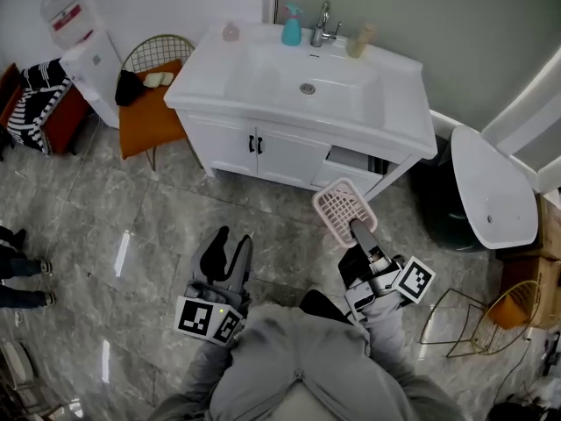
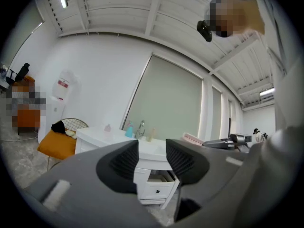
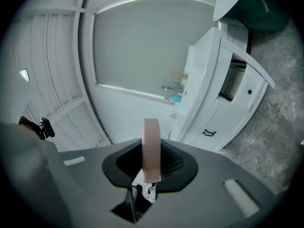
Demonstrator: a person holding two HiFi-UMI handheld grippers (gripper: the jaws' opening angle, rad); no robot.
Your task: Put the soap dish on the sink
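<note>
The floor (image 1: 280, 226) at 12 o'clock lies open up to the counter (image 1: 203, 82). Its back rim holds a spray bottle (image 1: 291, 26), faucet (image 1: 323, 26) and beige bottle (image 1: 358, 40); an open drawer (image 1: 352, 160) juts out at 1 o'clock.

Left gripper (image 1: 230, 248) held level, jaws apart, nothing between them. Right gripper (image 1: 356, 227) held level, jaws clamped on the pink soap dish (image 1: 342, 207).

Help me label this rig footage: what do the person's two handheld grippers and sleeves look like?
Both the left tongs and right tongs are dark grey plastic with ribbed black pads. Each carries a white cube with black square markers. The sleeves are grey.
</note>
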